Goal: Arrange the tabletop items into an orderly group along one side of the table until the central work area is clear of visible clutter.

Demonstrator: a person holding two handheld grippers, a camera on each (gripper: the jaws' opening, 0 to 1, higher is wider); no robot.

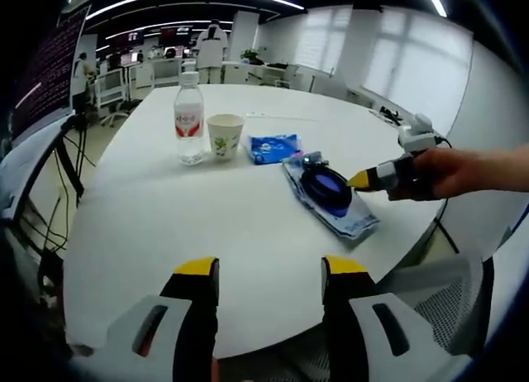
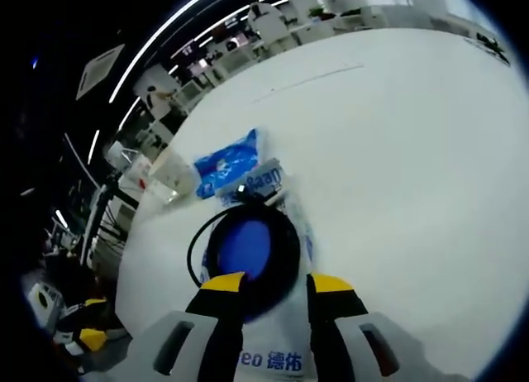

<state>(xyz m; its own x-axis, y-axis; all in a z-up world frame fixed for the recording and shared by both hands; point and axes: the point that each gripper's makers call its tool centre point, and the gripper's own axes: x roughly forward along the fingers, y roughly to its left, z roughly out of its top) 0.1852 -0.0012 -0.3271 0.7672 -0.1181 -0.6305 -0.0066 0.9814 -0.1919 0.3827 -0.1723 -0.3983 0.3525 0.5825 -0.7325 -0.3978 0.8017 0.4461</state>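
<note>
Left gripper point(image 1: 269, 270) held apart over the near counter point(image 1: 165, 233) edge. Right gripper point(image 2: 269, 284) apart, straddling the pouch point(image 2: 277, 349) with a coiled cable point(image 2: 248, 250), right of centre. Pouch judged light, floppy, slippery; best pinched at an edge. Packet point(image 1: 273, 147), cup point(image 1: 225, 136), bottle point(image 1: 188, 117) seen farther left.

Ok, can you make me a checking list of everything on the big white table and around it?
Surface: round white table, bare in the middle and near edge.
Job's things: water bottle upright, paper cup upright beside it, blue packet lying flat, clear bag holding a dark blue round thing with a black cable coiled around it.
Clutter: nothing seen beyond those.
Grippers: left gripper open over the near table edge, holding nothing; right gripper open, jaws either side of the bag's near end, held by a hand.
Cables: wires hang left of the table.
Surroundings: office desks, chairs, people standing far back.
</note>
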